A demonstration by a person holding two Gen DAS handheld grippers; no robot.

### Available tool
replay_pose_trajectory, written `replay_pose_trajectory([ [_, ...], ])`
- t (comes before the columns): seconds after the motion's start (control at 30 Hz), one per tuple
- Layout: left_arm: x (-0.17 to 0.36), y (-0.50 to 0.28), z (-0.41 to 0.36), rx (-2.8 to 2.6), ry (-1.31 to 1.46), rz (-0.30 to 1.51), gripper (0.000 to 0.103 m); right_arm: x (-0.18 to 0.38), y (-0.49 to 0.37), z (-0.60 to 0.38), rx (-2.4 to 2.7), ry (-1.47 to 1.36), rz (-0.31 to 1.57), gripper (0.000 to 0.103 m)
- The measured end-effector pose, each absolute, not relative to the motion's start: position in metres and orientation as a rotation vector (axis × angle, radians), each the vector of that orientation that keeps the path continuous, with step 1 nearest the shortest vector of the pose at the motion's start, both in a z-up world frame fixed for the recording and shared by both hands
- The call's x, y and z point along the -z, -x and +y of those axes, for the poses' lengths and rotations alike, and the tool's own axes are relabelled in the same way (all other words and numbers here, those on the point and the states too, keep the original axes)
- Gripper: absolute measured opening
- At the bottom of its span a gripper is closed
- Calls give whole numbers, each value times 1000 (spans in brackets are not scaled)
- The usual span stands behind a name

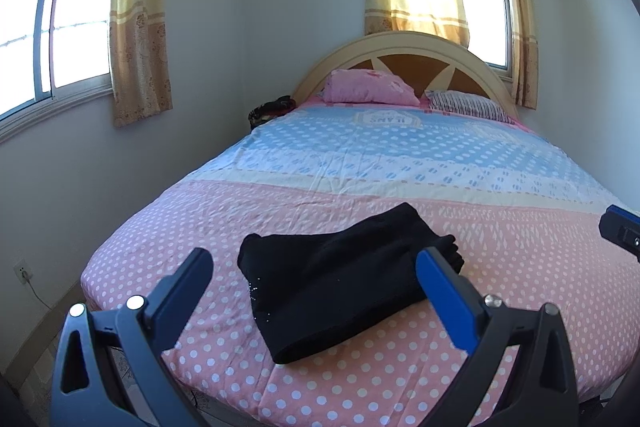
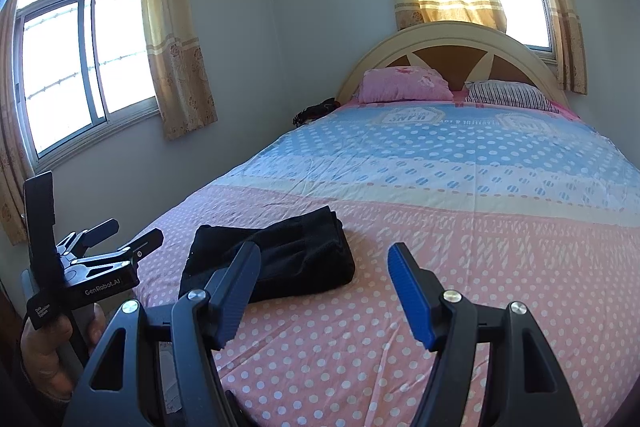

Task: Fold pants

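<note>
Black pants (image 1: 340, 279) lie folded into a thick rectangular bundle on the pink polka-dot end of the bed; they also show in the right wrist view (image 2: 280, 263). My left gripper (image 1: 316, 263) is open and empty, held back from the bed's foot with the bundle seen between its fingers. My right gripper (image 2: 324, 259) is open and empty, to the right of the bundle and above the sheet. The left gripper also shows at the left edge of the right wrist view (image 2: 124, 233), and a tip of the right gripper shows at the right edge of the left wrist view (image 1: 622, 231).
The bed (image 1: 400, 155) has a pink and blue dotted sheet, a pink pillow (image 1: 370, 87), a striped pillow (image 1: 468, 105) and a curved headboard (image 1: 400, 47). A dark item (image 1: 272, 109) sits beside the bed by the wall. Windows with yellow curtains (image 1: 140, 19) stand left and behind.
</note>
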State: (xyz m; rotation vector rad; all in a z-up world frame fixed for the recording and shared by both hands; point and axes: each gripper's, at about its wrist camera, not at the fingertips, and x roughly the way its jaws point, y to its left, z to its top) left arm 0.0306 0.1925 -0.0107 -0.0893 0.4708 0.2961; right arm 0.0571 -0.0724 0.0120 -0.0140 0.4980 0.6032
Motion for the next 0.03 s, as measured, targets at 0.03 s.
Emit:
replay_pose_trajectory([
  [0.03,11,-31,193,-287,93,471,103,-11,-57,-73,-603,15,498,68],
])
